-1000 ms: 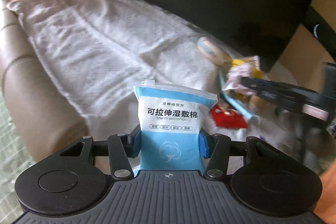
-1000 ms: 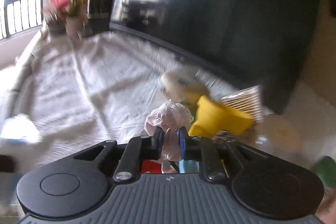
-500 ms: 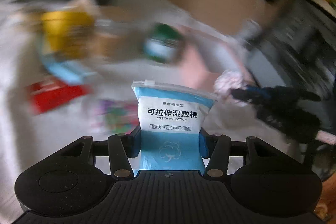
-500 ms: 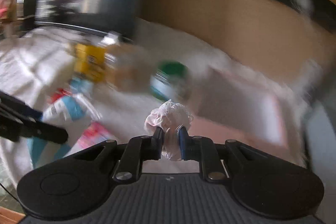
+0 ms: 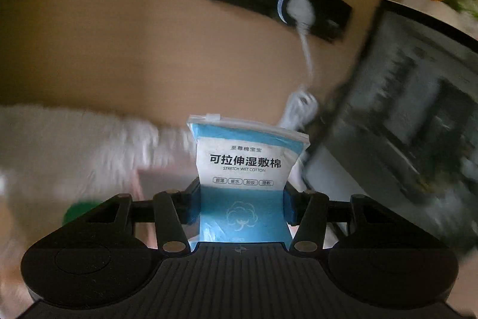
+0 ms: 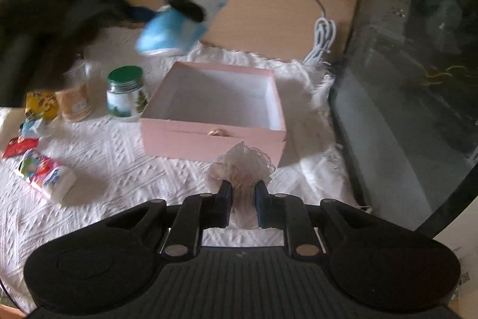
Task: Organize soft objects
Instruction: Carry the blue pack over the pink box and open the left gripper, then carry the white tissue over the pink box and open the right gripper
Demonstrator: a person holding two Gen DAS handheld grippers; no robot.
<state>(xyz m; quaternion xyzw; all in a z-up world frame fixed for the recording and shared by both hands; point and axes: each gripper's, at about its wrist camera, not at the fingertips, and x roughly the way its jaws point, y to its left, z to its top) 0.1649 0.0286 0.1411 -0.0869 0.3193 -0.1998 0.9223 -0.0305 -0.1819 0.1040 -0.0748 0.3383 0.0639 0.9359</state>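
You gripped the cotton pack (image 5: 243,175) left, lace puff (image 6: 242,163) right; the pink box (image 6: 209,136) at twelve o'clock sat empty, nothing stowed.

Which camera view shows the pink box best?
The right wrist view: the pink box sits whole and open on the white cloth, its inside visible. The left wrist view shows only a blurred pink edge, mostly hidden behind the cotton pack.

Around one pink box (image 6: 212,136): two jars (image 6: 127,93), one cotton pouch (image 5: 245,178), one lace scrunchie (image 6: 243,163), one tissue pack (image 6: 47,177), one cable (image 6: 321,32).
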